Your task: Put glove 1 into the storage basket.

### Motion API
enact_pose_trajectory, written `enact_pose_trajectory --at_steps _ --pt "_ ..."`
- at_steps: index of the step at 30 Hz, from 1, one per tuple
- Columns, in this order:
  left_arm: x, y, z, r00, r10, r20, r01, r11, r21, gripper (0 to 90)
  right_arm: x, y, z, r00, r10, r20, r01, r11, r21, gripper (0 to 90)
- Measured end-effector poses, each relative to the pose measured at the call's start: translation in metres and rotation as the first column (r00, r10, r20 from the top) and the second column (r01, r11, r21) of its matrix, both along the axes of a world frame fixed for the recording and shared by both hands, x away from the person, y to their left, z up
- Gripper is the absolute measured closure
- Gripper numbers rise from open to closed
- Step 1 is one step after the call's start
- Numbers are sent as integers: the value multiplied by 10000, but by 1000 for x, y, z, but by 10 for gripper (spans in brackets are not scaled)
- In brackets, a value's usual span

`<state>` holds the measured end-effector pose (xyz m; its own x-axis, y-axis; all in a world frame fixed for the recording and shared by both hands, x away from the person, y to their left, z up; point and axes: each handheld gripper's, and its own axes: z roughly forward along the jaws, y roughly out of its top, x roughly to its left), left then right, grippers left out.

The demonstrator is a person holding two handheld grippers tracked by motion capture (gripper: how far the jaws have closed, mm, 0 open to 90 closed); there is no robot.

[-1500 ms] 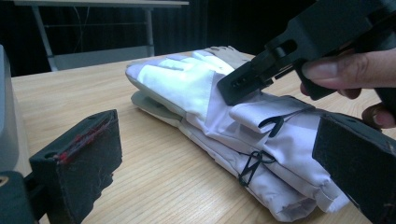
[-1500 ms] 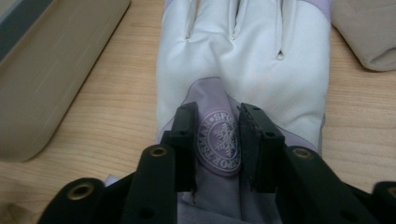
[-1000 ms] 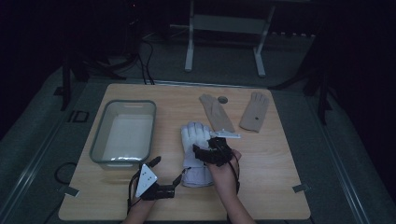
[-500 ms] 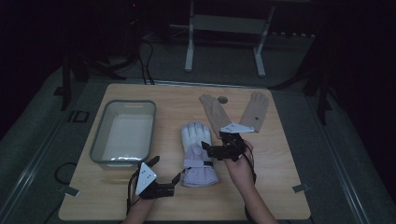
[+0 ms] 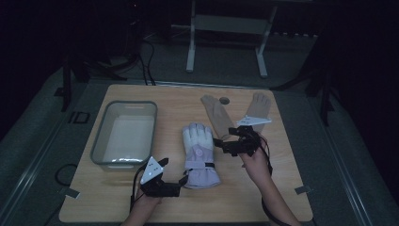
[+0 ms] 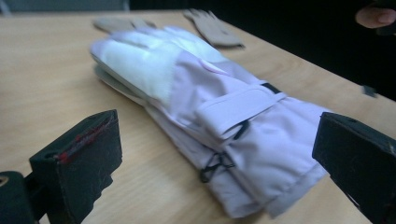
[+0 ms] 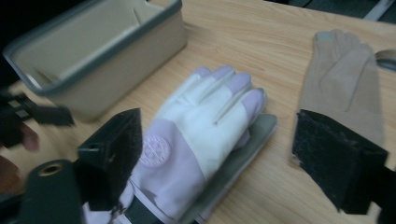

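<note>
A pair of lilac-and-white ski gloves lies stacked in the middle of the wooden table, fingers pointing away from me. My left gripper is low at the cuff end, open. In the left gripper view the cuff sits between its wide-spread jaws, and the pads stay clear of it. My right gripper hovers just right of the gloves, pointing left. Its jaws have just been opening and grip nothing, with the gloves below and beyond them.
A grey-rimmed bin stands at the left of the table, its wall close to the gloves. Two flat tan gloves lie at the back right. A small round disc lies between them. Dark floor surrounds the table.
My right gripper has drawn off the ski gloves to the right and lifted, its jaws wider than before. My left gripper has risen slightly by the cuff.
</note>
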<state>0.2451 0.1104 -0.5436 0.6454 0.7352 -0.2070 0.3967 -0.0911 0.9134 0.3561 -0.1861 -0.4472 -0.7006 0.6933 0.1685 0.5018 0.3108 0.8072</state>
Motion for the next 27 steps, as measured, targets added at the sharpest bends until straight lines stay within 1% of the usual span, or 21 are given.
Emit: enact_pose_trajectory --at_steps 1,2,3,4,5,6,8,9,10,13,15,16,17,18,19,20,21,24,25,26,27 --pt "3 -2 4 9995 29 -311 -25 9999 125 19 2 -1 0 9998 -58 -216 61 9999 139 136" --pt "5 -4 7 9983 -95 -573 107 9997 208 19 5 0 1 9988 -195 -450 204 9996 182 135" --pt "8 -5 10 9966 -235 -794 252 9995 200 19 6 1 1 9982 -297 -516 306 9994 169 112" --pt "10 -7 12 9945 -307 -997 325 9993 165 19 7 2 0 9984 -200 -534 212 9995 225 99" --pt "13 -10 14 9919 -407 -1205 440 9987 241 19 9 4 -2 9977 -167 -654 185 9995 264 99" --pt "14 -12 15 9904 -387 -1327 435 9985 331 19 12 8 -5 9969 -175 -763 200 9993 324 99" --pt "19 -16 16 9860 -438 -1608 518 9976 462 26 16 13 -10 9965 -251 -802 262 9996 121 100" --pt "22 -18 15 9829 -296 -1818 402 9977 548 43 19 15 -14 9959 -259 -866 268 9996 98 103" --pt "24 -19 13 9805 -230 -1953 330 9983 481 45 22 18 -18 9946 -332 -988 344 9994 107 129" --pt "29 -17 4 9736 -60 -2283 169 9988 459 47 25 24 -29 9924 -491 -1128 489 9988 -39 130" --pt "32 -16 -1 9664 -90 -2567 199 9990 400 86 25 26 -39 9883 -491 -1441 481 9988 -105 154" --pt "33 -16 -4 9648 -104 -2628 213 9990 387 110 25 26 -47 9859 -542 -1583 502 9983 -292 161" --pt "33 -16 -5 9625 -140 -2710 256 9989 390 110 24 26 -52 9846 -578 -1650 510 9977 -451 171" --pt "35 -17 -8 9576 -219 -2874 319 9990 300 121 24 26 -56 9834 -563 -1722 481 9975 -511 187" --pt "35 -17 -10 9533 -259 -3010 357 9990 272 124 24 25 -63 9783 -516 -2007 452 9983 -362 179" --pt "37 -17 -11 9475 -301 -3183 378 9991 179 124 24 25 -68 9763 -472 -2113 407 9986 -352 162" --pt "38 -18 -13 9443 -324 -3276 401 9991 167 132 24 26 -73 9746 -394 -2203 306 9986 -433 132" --pt "41 -19 -17 9337 -369 -3561 496 9984 264 144 21 31 -89 9656 -152 -2594 41 9991 -431 126" --pt "43 -19 -19 9275 -398 -3717 524 9983 238 144 20 31 -91 9639 -185 -2654 78 9991 -413 129" --pt "44 -19 -22 9221 -441 -3845 570 9981 222 144 20 30 -93 9605 -127 -2780 37 9995 -328 137" --pt "45 -19 -24 9164 -477 -3975 597 9981 180 144 20 30 -97 9508 -195 -3092 100 9994 -323 198"
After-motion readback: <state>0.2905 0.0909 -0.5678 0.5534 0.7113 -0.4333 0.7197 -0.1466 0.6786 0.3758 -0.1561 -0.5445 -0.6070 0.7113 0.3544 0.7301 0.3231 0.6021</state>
